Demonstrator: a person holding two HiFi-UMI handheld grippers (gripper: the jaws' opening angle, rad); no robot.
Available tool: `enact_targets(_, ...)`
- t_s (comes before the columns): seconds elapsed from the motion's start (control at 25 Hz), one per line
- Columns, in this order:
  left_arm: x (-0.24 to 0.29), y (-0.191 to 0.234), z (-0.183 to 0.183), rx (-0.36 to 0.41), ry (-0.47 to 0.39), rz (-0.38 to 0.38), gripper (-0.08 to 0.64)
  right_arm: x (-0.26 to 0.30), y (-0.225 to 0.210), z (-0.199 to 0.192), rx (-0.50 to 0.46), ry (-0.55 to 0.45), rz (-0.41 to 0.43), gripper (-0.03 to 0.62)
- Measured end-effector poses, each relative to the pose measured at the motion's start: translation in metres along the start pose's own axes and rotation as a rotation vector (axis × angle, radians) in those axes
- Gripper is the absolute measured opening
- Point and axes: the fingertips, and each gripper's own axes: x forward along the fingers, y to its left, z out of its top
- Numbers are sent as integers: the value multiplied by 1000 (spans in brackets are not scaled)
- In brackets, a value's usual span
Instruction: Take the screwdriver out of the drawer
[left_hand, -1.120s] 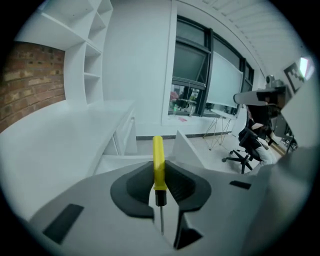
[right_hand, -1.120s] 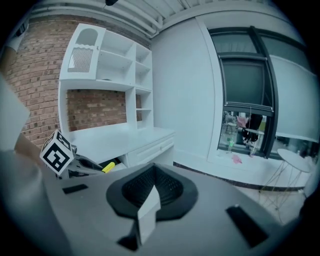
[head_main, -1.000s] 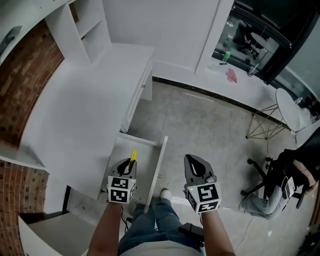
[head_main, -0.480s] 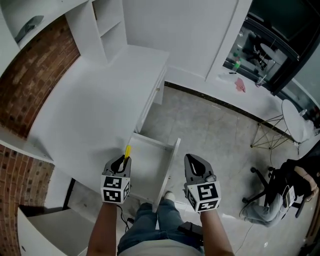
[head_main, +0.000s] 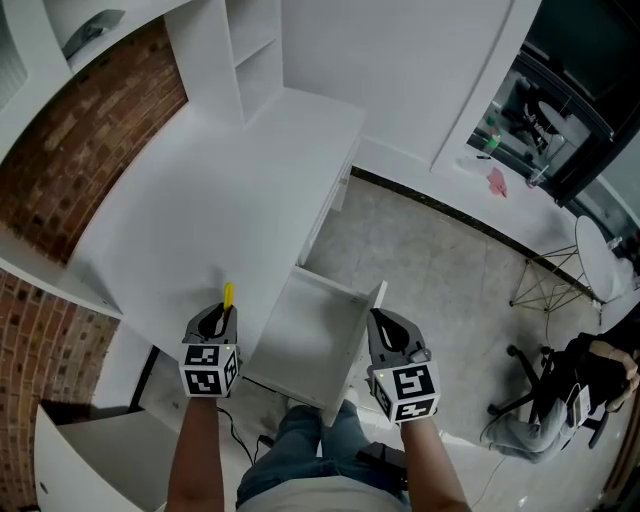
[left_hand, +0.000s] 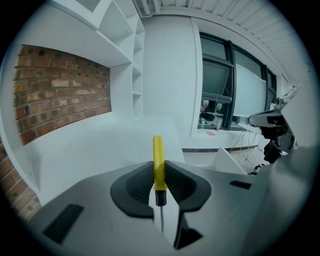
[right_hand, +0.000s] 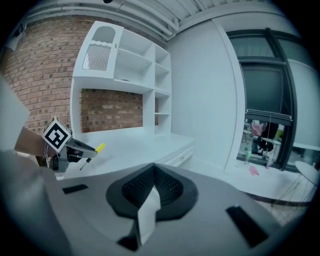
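Observation:
The screwdriver (head_main: 228, 296) has a yellow handle and a thin dark shaft. My left gripper (head_main: 222, 312) is shut on it, handle pointing forward past the jaws, shaft (left_hand: 161, 220) running back between the fingers. It hangs over the front edge of the white desk (head_main: 200, 210), left of the open white drawer (head_main: 305, 345), which shows nothing inside. My right gripper (head_main: 385, 322) is shut with nothing in it, at the drawer's right side wall. In the right gripper view the left gripper (right_hand: 65, 147) shows at the left with the screwdriver (right_hand: 99, 148) sticking out.
White shelving (head_main: 245, 50) stands at the desk's back against a brick wall (head_main: 90, 150). A closed drawer front (head_main: 335, 195) sits further along the desk. The person's legs (head_main: 300, 460) are below the drawer. An office chair (head_main: 570, 390) stands at the right.
My left gripper has carried the screwdriver left and up, from over the open drawer to over the desk's front edge. The right gripper stays by the drawer's right side.

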Motion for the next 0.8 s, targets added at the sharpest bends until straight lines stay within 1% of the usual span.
enact_targets(0.16, 12, 22, -7, -3, 36, 11, 75, 8, 8, 0, -5, 6, -6, 12)
enact_targets(0.32, 30, 35, -27, 2, 121, 16, 75, 9, 12, -12, 3, 43, -16, 12)
enact_targets(0.4, 41, 39, -33, 1, 148, 17, 75, 8, 10, -19, 5, 62, -25, 12)
enact_targets(0.64, 61, 51, -41, 2, 186, 38, 78, 13, 16, -39, 20, 109, -38, 12)
enact_targets(0.8, 66, 52, -42, -4, 184, 47, 80, 14, 18, -45, 19, 121, -39, 11)
